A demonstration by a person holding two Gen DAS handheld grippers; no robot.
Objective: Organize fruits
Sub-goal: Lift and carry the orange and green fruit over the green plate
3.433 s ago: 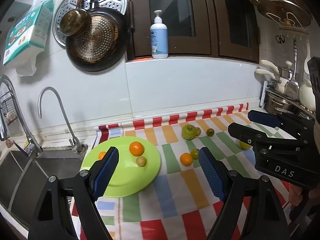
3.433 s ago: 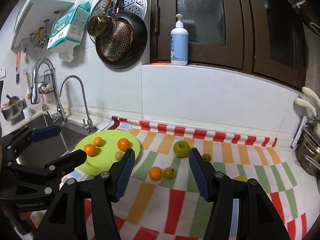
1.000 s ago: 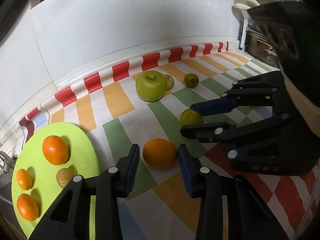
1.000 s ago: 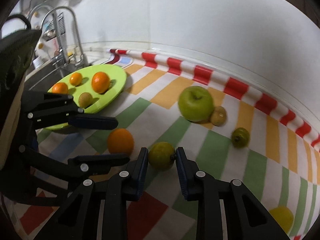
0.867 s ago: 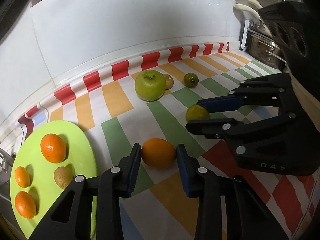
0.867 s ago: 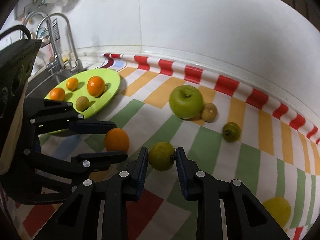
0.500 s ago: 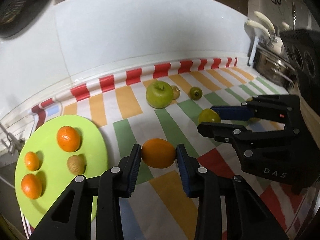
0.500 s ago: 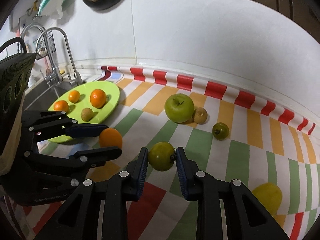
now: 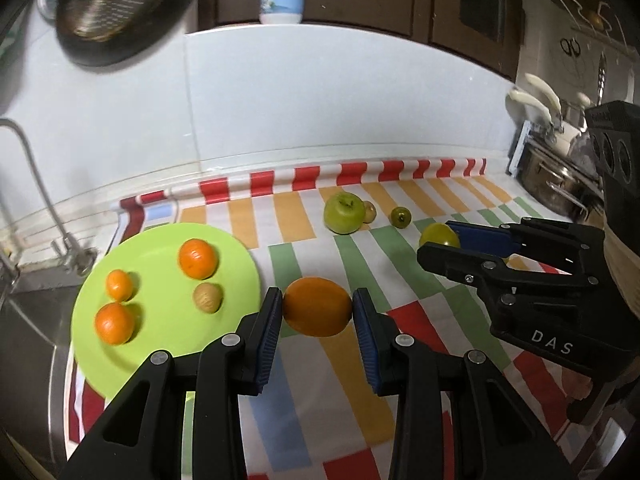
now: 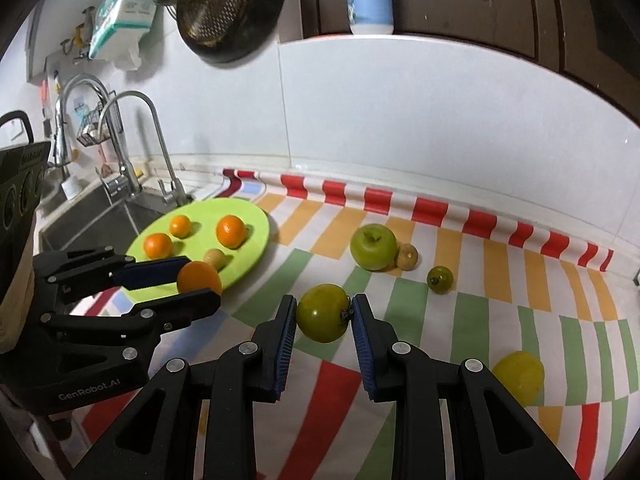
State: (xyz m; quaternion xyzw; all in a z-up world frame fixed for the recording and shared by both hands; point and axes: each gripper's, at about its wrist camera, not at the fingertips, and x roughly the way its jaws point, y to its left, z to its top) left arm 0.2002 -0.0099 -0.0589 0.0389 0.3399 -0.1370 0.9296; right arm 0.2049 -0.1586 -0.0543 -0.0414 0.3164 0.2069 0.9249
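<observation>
From the left wrist view, left claw [image 9: 317, 312] closed on an orange [image 9: 317, 306], both blue pads pressed on its sides, fruit held above the striped cloth [image 9: 416, 332] of the worktop. To the left, lime green plate [image 9: 160, 344] with three small oranges and one brownish fruit on it. Farther back, green apple [image 9: 344, 213] on the cloth, a small brown fruit touching it, a small dark green fruit just beside. At the right, right claw [image 9: 444, 240] gripping a green tomato [image 9: 438, 235]. From the right wrist view, right claw [image 10: 322, 316] shut narrow on the green tomato [image 10: 322, 313], stem against the right pad, fruit clear of the cloth [image 10: 472, 320]. At the left, left claw [image 10: 192, 276] with the orange [image 10: 198, 276] between its fingers, in front of the plate [image 10: 256, 248]. Behind, green apple [image 10: 373, 246] resting on the cloth, yellow fruit [image 10: 518, 374] low at the right, sink [image 10: 100, 224] beyond the plate.
</observation>
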